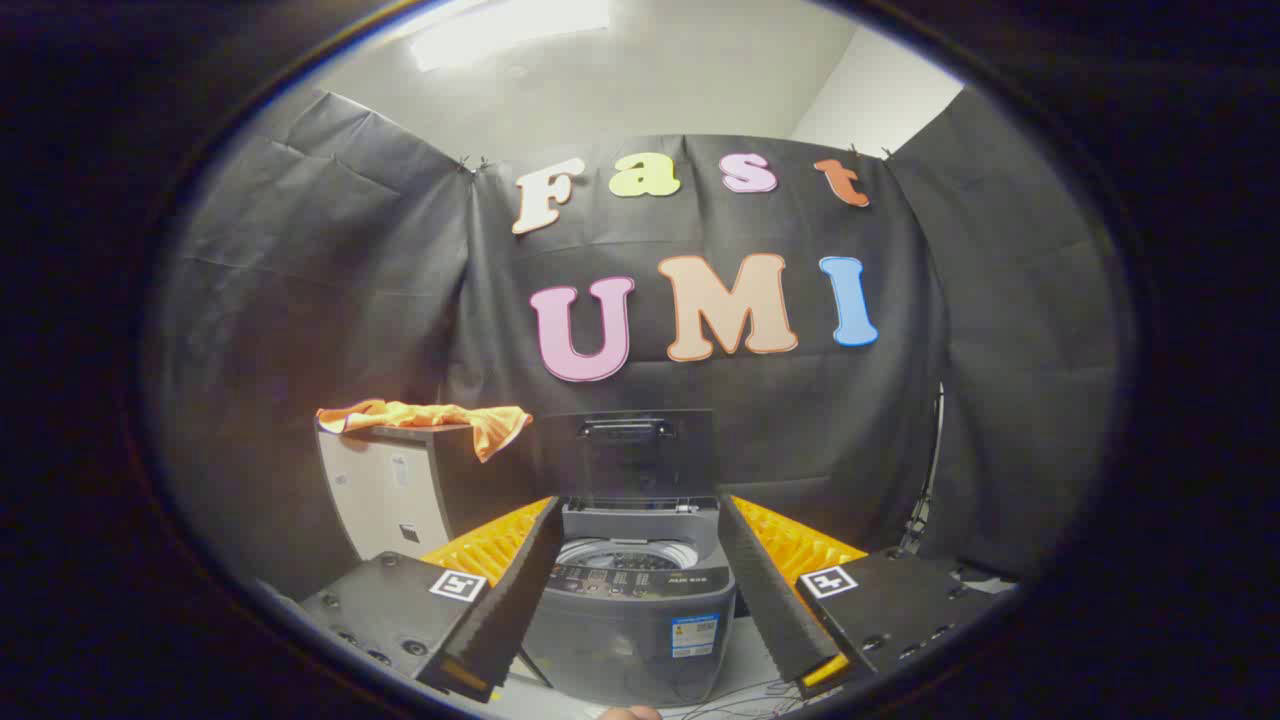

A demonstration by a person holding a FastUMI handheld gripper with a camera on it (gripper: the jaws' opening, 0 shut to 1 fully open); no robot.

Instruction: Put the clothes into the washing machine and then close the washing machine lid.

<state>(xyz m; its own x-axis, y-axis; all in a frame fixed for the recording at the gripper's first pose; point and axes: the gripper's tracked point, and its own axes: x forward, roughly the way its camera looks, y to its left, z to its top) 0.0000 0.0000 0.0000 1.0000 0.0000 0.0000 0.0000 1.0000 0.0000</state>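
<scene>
Gripper view: the hand-held gripper [640, 590] has its two fingers spread wide with nothing between the pads; it grips nothing. Framed between the fingers and just ahead of them stands a small top-loading washing machine [630, 625], grey, with its lid [628, 452] raised upright at the back so the round drum opening [622, 553] is exposed.

The clothes to be loaded are an orange garment [432, 417] lying draped over the top of a pale cabinet [385, 500] that stands just beside the washer, off past the left finger. One corner of the cloth hangs over the cabinet's front edge, towards the washer.

Handling, as a judgement: the garment looks thin, soft and light, so it should crumple easily in the pads and will sag and trail once lifted. The bunched folds on top, or the hanging corner, look like the easiest places to pinch; a grip on a single flat layer may slip. It is not fragile.

Edges and room: the cabinet top sits higher than the washer's rim, so the cloth would travel across and down into the drum. The upright lid stands close behind the opening and could catch a trailing hem; the cabinet's near corner is another snag point. The lid carries a dark handle [627, 429] near its top edge, a likely place to push it down. The black cloth wall hangs close behind both items, leaving little room at the back; the space in front of the washer appears open. Loose wires [740, 697] lie on the surface beside the washer's base.
</scene>
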